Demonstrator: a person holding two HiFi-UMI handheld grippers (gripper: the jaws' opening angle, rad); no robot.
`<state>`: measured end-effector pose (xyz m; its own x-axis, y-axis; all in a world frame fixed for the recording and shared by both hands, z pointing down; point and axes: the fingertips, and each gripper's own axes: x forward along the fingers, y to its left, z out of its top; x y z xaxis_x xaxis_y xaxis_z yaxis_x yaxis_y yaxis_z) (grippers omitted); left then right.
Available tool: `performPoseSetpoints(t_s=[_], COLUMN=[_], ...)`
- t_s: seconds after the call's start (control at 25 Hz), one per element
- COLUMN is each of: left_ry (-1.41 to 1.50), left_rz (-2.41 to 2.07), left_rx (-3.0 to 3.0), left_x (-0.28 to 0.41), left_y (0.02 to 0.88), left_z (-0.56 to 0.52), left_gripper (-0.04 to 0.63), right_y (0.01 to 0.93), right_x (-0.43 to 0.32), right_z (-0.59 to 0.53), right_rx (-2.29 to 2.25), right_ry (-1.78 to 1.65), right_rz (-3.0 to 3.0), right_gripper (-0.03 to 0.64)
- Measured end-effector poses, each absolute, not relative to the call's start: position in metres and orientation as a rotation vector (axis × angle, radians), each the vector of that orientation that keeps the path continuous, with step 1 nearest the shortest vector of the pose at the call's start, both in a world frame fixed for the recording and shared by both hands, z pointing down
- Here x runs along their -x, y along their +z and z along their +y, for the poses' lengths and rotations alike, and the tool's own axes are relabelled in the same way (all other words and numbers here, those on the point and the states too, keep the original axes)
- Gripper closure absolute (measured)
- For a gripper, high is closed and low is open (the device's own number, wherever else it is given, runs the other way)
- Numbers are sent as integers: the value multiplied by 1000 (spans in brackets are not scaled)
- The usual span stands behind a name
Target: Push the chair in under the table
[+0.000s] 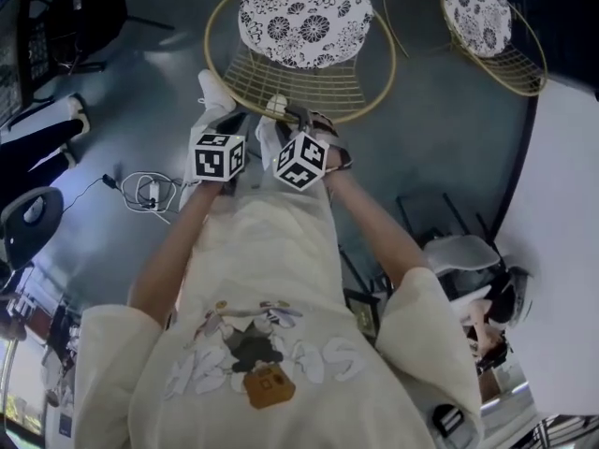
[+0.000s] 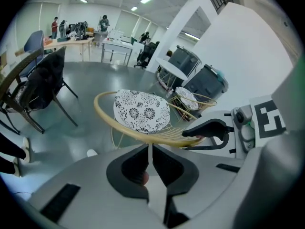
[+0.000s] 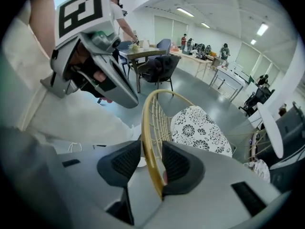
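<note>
The gold wire chair with a floral cushion stands on the grey floor in front of me. My right gripper is shut on the chair's rim, which runs between its pads. In the head view it meets the near rim. My left gripper is closed to a thin slit right at the same rim, and in the head view it sits just left of the right one. The white table lies to the right.
A second gold chair with a floral cushion stands at the far right. Cables lie on the floor to the left. A dark chair and desks stand farther off. A white chair sits by the table's edge.
</note>
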<state>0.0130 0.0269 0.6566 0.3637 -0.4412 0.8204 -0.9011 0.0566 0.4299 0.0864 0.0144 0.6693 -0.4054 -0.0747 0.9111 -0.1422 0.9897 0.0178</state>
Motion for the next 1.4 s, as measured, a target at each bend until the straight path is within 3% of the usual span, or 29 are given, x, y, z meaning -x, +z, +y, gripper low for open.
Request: performPoseSetpoints(t_s=[0.12,0.32,1.4], left_ry=[538,507,703], left_rz=[-1230,-1208,-1141], left_rx=[-1564,-1556,-1739], left_x=[-12,-10,21], left_y=[663,674,674], left_z=[26,23,-57], left_gripper=[584,583,583], right_y=[673,677,677], right_x=[-89,-88,-55], right_z=[15,21,-47], right_rx=[-152,-96,-327], right_ry=[17,-76,125], right_rz=[-1971,-1943,-1953], right_gripper=[476,545,534])
